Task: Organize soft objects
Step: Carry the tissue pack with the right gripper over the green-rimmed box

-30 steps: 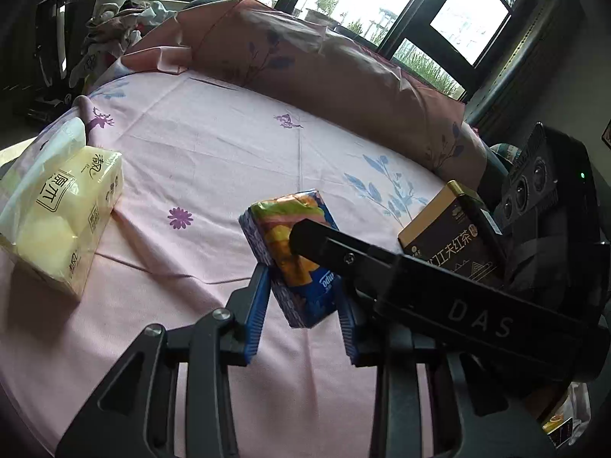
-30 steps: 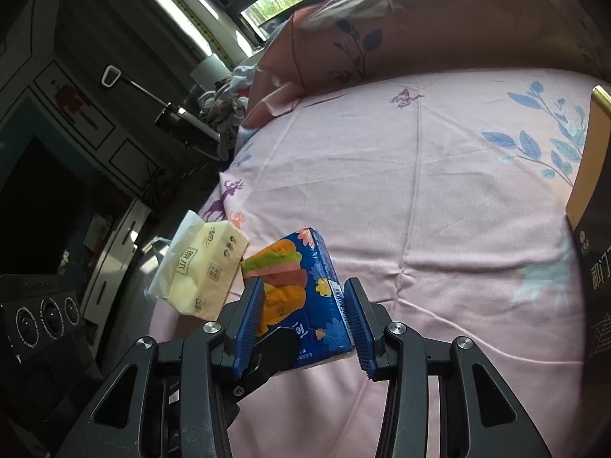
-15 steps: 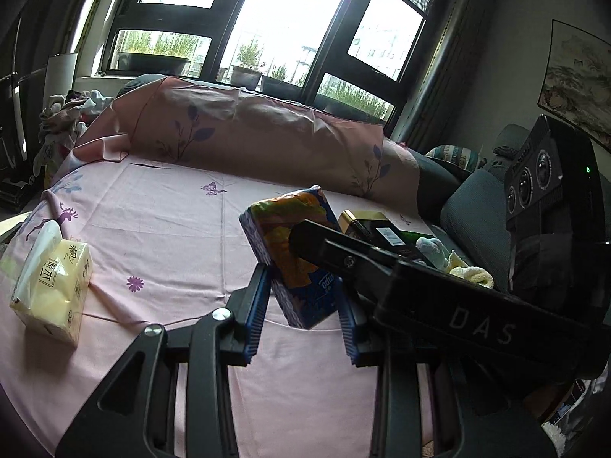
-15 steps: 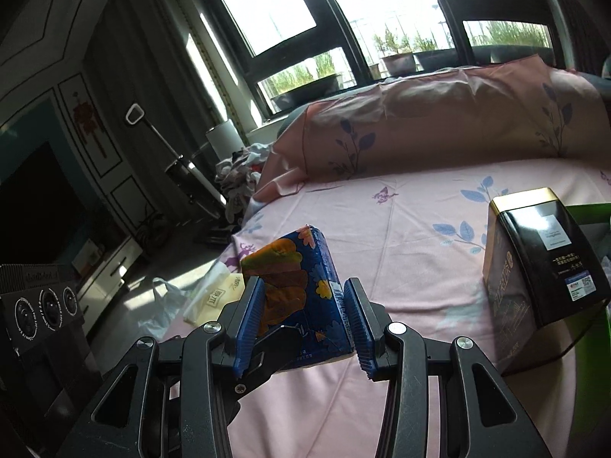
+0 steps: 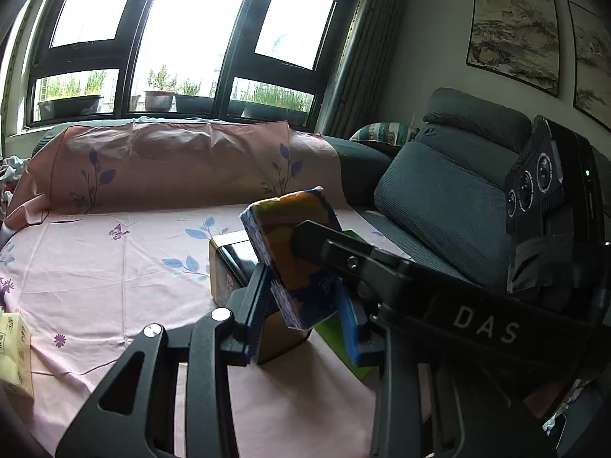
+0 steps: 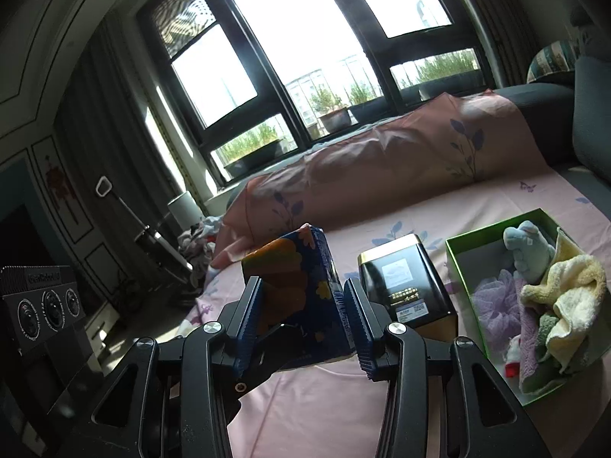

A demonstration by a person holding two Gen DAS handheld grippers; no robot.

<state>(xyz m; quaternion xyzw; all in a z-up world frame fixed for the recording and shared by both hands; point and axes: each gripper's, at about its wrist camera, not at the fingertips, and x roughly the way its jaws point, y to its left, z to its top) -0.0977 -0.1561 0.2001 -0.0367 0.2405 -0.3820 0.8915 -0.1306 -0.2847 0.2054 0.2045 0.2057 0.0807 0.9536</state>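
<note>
A yellow tissue pack [image 5: 13, 355] lay at the bed's [image 5: 95, 267] left edge. Centre, both left tongs [image 5: 303, 316] and right tongs [image 6: 303, 318] were clamped on the blue tissue pack [image 6: 301, 297], held above the sheet. It looked light, squashy and slick-wrapped, best pinched across its broad faces. Right stood a black tin [image 6: 406, 290], then the green box [image 6: 496, 231] of soft things.

Blown-out daylight floods through the windows [image 5: 160, 34], leaving the foreground dim and backlit; fisheye distortion bends and darkens the edges.
</note>
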